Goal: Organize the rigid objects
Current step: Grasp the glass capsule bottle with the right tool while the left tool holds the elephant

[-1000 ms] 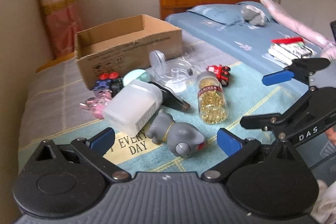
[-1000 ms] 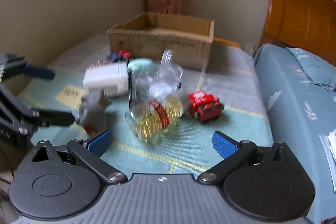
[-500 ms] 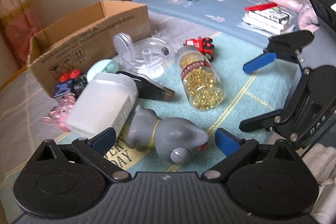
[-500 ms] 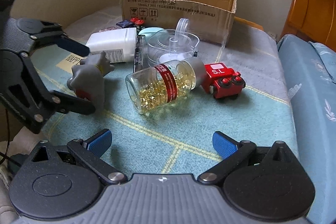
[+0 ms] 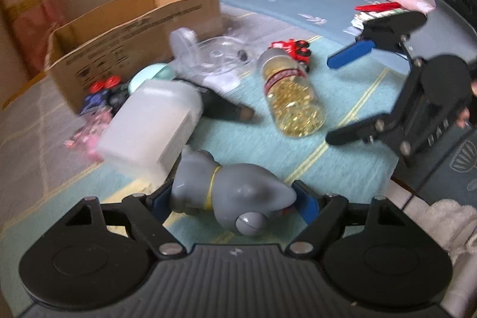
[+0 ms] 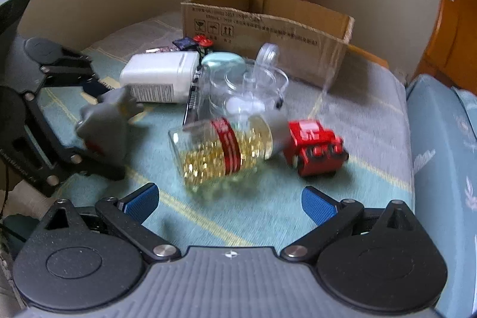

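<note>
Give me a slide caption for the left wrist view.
Left tool straddles the gray toy beside the white tub, box beyond.

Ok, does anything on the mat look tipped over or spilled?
Yes: the capsule bottle lies on its side beside the red toy train, cap apparently on, nothing spilled. The white container and grey toy figure also lie toppled.

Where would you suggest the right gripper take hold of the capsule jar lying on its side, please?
Probably across the glass body near the red label. The capsule jar lies on its side, its cap end close against the red toy truck, so the open right gripper should straddle it from above, clear of the truck.
</note>
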Tool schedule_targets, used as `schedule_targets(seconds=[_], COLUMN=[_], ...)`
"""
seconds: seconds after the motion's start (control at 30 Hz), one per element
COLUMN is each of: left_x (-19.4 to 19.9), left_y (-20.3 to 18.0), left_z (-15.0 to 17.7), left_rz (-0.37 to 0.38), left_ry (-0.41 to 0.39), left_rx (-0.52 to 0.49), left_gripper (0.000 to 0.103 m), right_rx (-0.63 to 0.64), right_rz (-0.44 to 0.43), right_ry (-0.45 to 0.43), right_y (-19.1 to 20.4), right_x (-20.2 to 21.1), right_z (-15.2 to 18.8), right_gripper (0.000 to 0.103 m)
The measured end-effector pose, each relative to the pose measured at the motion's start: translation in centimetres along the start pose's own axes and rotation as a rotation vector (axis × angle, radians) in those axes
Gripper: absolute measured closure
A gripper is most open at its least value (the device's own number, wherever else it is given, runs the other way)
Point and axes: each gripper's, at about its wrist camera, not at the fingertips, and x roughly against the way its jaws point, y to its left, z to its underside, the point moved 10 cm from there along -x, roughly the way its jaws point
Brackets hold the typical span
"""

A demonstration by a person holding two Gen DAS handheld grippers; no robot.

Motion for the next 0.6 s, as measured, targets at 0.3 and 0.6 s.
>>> schedule_targets(seconds=[0.3,0.6], left_x=[2.0,2.1], left_y=[2.6,3.4], left_z=[2.6,2.7], left_rz=[-0.087,-0.099], left_ry=[0.015,0.014], left_rx=[0.11,0.135], left_gripper=[0.022,0.022], right_rx=[0.085,0.045], right_rz=[-0.085,-0.168], right_ry=[-0.067,0.011], right_y=[-0.3,-0.2], right_x=[-0.9,-3.0], right_z=[-4.1,-4.6], right_gripper=[0.0,0.0])
